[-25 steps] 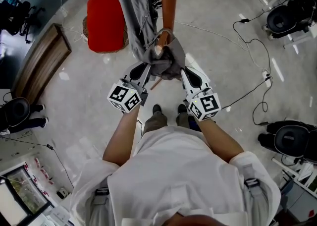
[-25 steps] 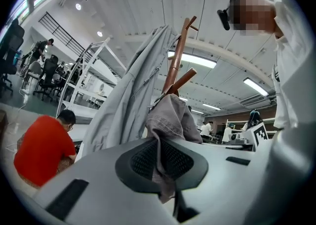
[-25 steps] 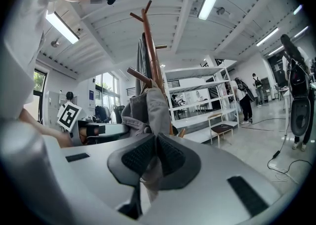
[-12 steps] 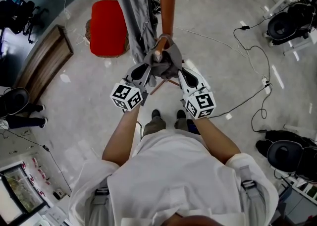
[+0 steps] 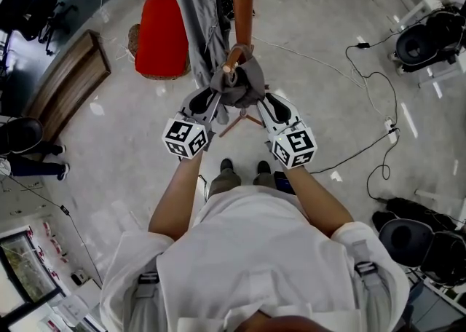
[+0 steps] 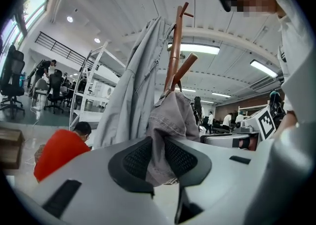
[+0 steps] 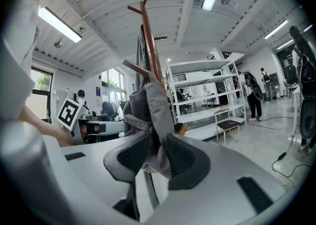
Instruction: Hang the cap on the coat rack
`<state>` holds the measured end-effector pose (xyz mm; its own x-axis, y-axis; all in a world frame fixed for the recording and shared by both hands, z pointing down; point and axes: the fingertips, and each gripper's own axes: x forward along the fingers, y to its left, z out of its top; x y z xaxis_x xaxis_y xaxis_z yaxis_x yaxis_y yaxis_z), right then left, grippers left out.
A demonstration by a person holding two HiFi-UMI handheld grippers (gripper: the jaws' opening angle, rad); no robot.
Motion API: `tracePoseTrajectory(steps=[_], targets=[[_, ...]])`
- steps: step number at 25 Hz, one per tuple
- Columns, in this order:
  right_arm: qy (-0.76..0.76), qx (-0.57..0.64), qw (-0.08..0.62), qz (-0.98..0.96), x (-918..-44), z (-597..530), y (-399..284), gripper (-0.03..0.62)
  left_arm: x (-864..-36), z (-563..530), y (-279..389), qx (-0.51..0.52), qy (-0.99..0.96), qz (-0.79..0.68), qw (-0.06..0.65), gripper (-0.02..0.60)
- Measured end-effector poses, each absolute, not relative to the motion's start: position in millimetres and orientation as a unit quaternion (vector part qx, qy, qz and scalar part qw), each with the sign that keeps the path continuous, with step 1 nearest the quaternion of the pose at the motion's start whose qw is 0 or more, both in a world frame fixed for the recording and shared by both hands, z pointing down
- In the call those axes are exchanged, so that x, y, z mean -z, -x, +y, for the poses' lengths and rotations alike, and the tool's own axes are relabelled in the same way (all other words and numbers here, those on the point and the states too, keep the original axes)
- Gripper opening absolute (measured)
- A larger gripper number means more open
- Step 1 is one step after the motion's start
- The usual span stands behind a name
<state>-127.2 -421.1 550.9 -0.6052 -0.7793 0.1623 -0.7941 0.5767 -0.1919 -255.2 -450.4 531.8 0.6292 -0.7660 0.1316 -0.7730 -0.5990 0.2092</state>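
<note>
The grey cap (image 5: pixel 243 84) hangs bunched between both grippers, its top draped over a wooden peg (image 5: pixel 231 62) of the brown coat rack (image 5: pixel 242 3). My left gripper (image 5: pixel 211 97) is shut on the cap's left edge, the cloth (image 6: pixel 165 130) pinched between its pads. On the cap's right edge my right gripper (image 5: pixel 263 99) is shut too, with fabric (image 7: pixel 148 115) squeezed between its pads. In the gripper views the rack pole (image 6: pixel 174 56) (image 7: pixel 149 41) rises behind the cap with pegs branching off.
A long grey garment (image 5: pixel 195 10) hangs on the rack's left side. A red stool or cushion (image 5: pixel 162 36) and a wooden bench (image 5: pixel 65 83) lie left on the floor. Cables (image 5: pixel 371 97) and office chairs (image 5: pixel 426 28) are to the right. Shelving (image 7: pixel 207 95) stands behind.
Both grippers have moved a little up and forward with the cap, bringing it closer against the rack's peg. Their hold is unchanged.
</note>
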Motion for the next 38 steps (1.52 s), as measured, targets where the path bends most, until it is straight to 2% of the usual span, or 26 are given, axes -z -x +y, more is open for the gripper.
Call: tracePoseTrajectory(steps=[12,22,38], targets=[[-0.424,-0.087,-0.015,-0.901,-506.4,-397.4,91.7,0.098,-503.2,-408.7,262.0,0.009,-0.864,-0.493,0.1,0.092],[-0.344,-0.048,-0.068,-0.935,-435.4,-377.0,82.1,0.051,-426.5,-355.7,249.1,0.072,-0.835,-0.542,0.055,0.04],[-0.311,-0.005,-0.098,-0.945,-361.1,-307.7,79.0,0.032,-346.8,-265.3,227.8,0.093,-0.833,-0.546,-0.006,0.02]])
